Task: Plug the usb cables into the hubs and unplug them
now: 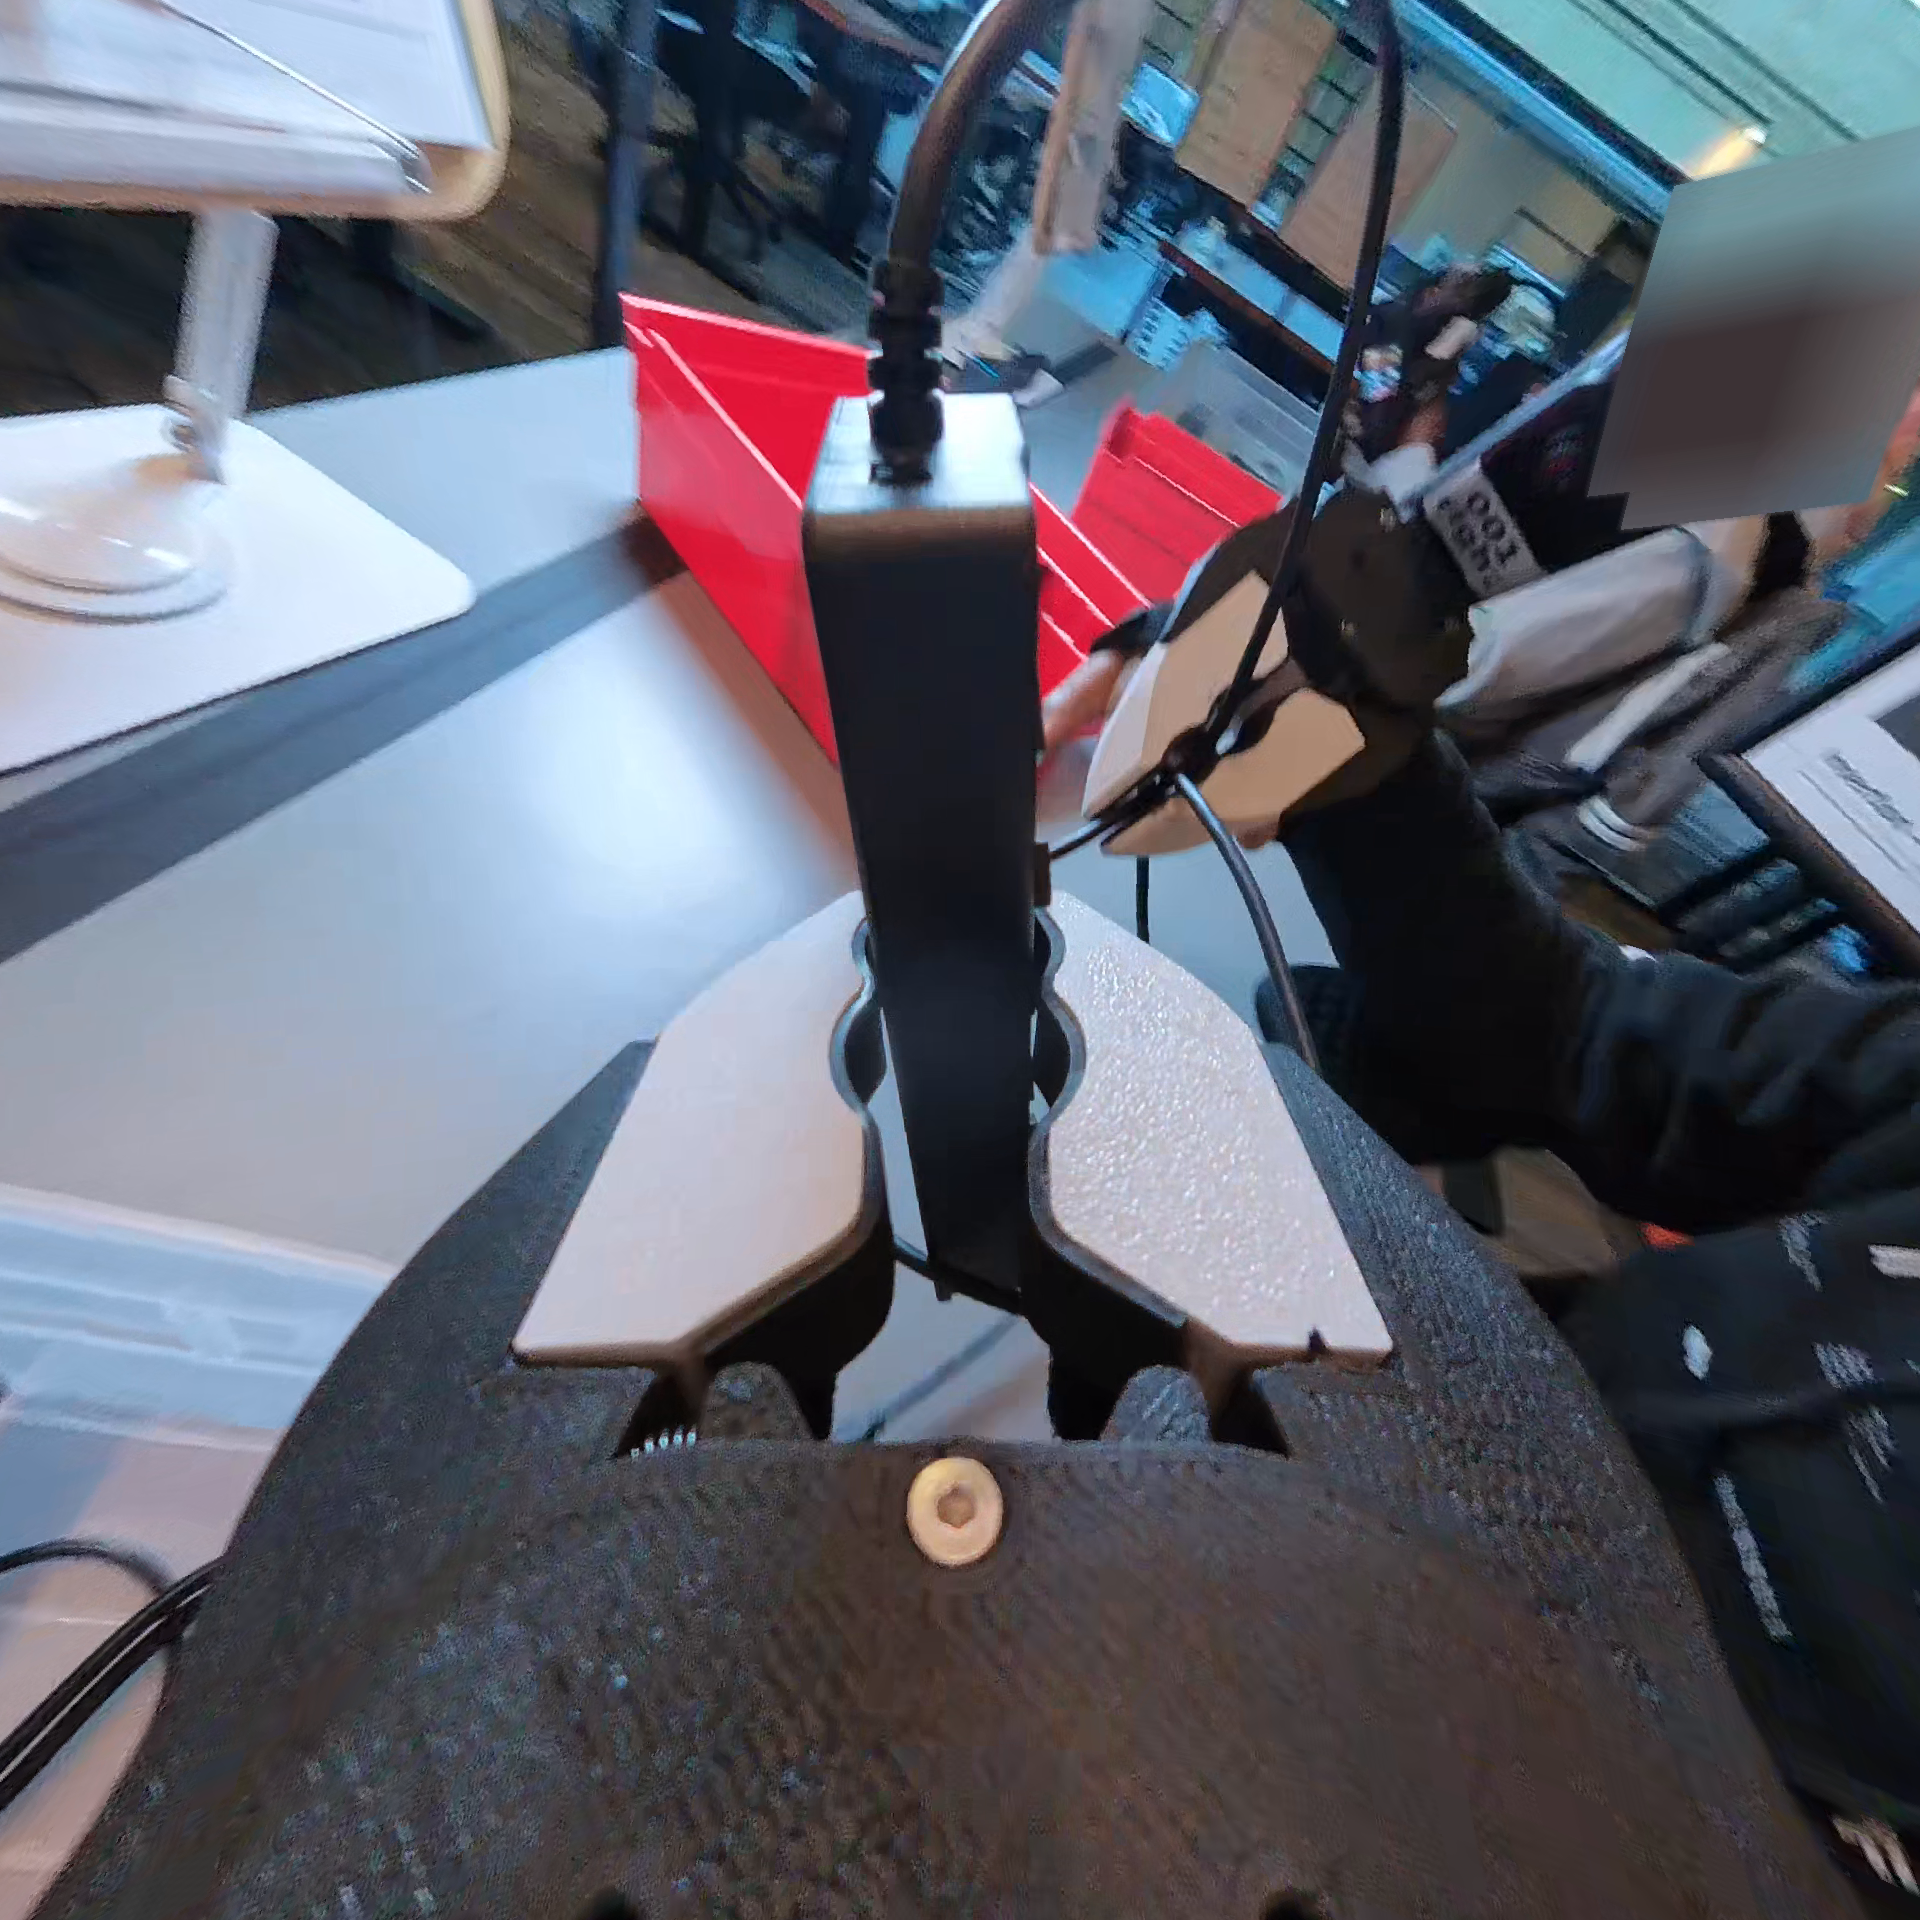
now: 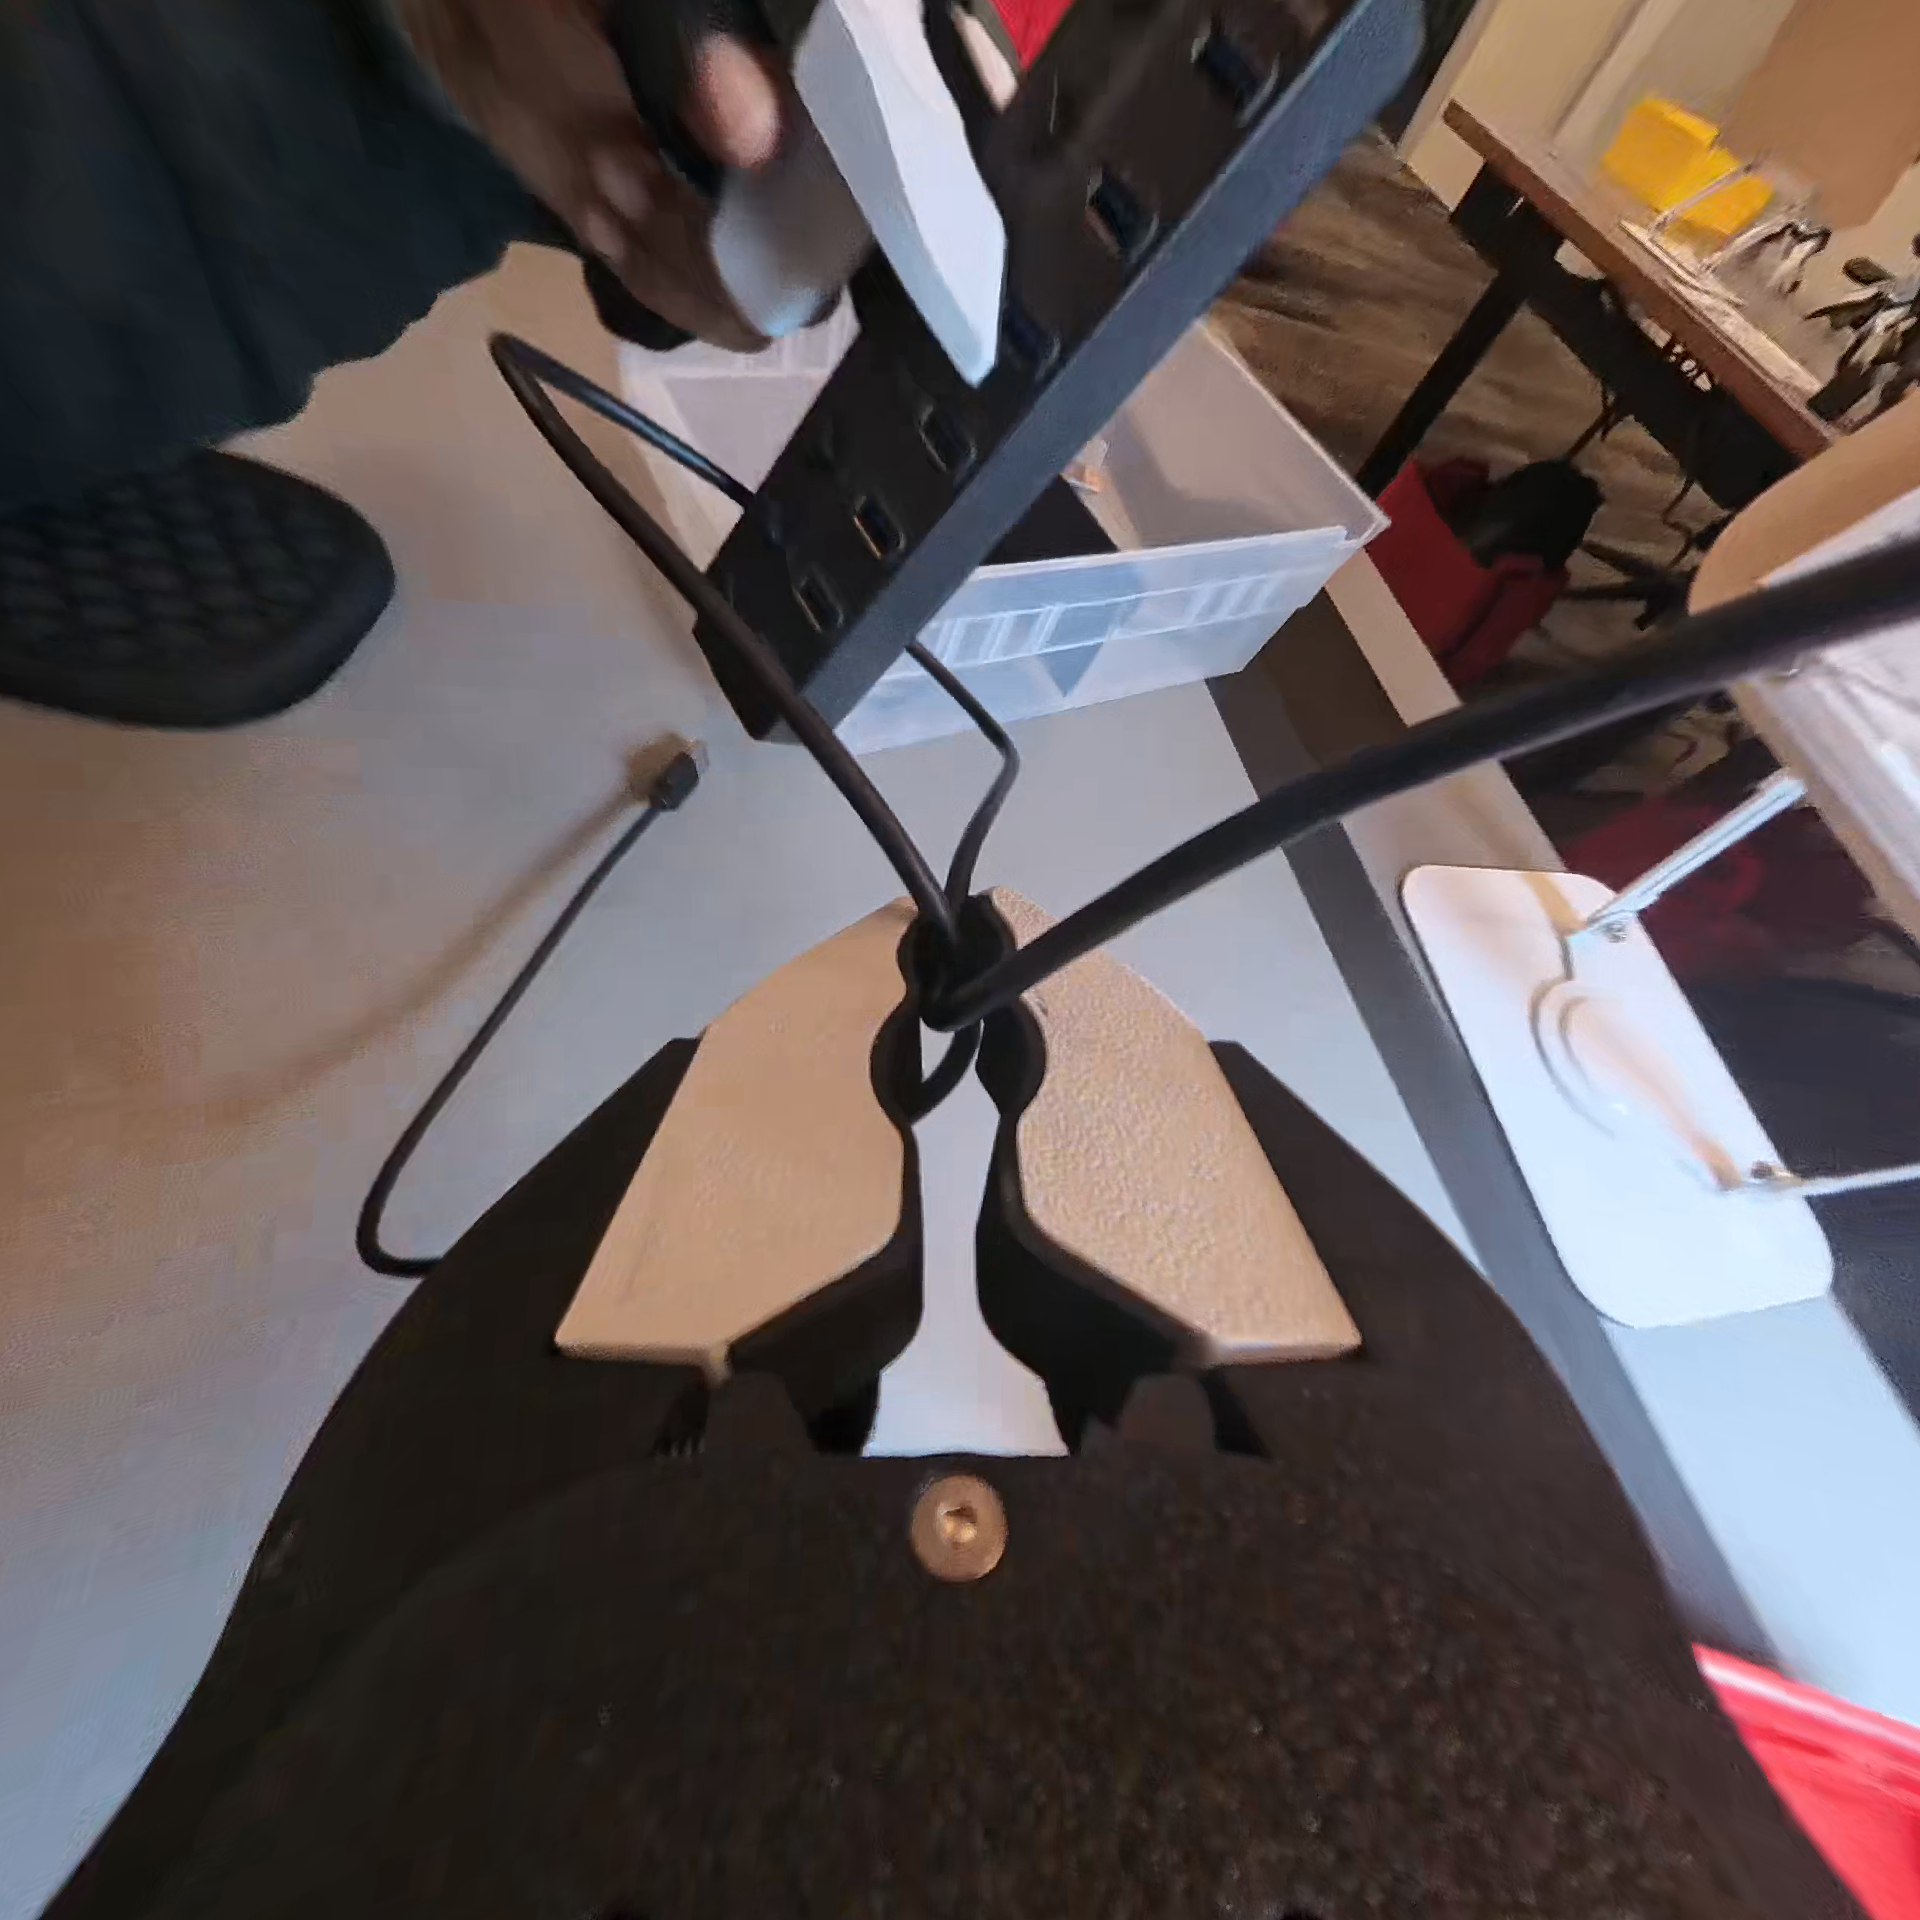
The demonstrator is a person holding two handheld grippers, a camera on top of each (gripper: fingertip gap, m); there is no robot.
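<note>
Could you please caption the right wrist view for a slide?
Right gripper pinches thin black cables below the lifted USB hub.

Each camera sits close behind its own claw, looking forward along the fingers, tilted down over the grey surface (image 1: 364, 935). Both views share the black hub (image 1: 935, 779), and each shows the opposite claw: at 3 o'clock in the left view, 12 o'clock in the right.

A long black hub (image 1: 925, 790) is held aloft, thin black cables (image 2: 831, 769) looping beside its ports.
</note>
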